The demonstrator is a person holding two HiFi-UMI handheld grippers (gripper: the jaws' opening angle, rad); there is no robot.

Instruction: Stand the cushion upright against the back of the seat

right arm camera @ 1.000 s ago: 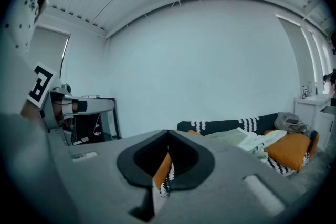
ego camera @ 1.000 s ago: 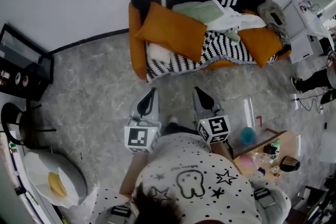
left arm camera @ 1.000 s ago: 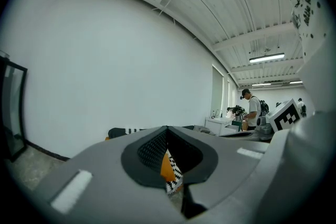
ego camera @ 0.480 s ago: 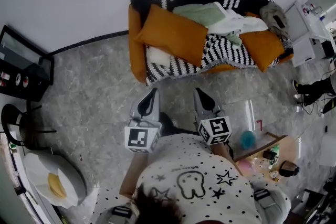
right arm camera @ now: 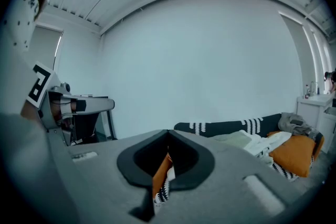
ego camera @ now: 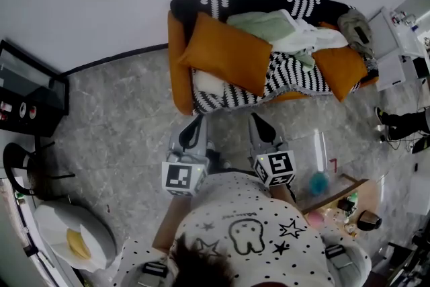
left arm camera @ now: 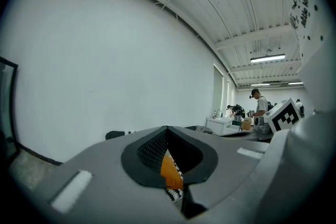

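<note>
A large orange cushion lies tilted on the left half of the sofa, leaning over a black-and-white striped throw. A second orange cushion rests at the sofa's right end. My left gripper and right gripper are side by side over the floor, just short of the sofa's front edge, both pointing at it. Each has its jaws together with nothing held. Past the left gripper a sliver of orange cushion shows. The right gripper faces the sofa back.
Green and white cloths and a grey bag are piled on the sofa. A glass table with small items stands at the right, a white desk beyond it. A black shelf and chair stand at the left.
Both grippers have advanced together toward the sofa, which now lies closer in the head view. Their jaws stay together.
</note>
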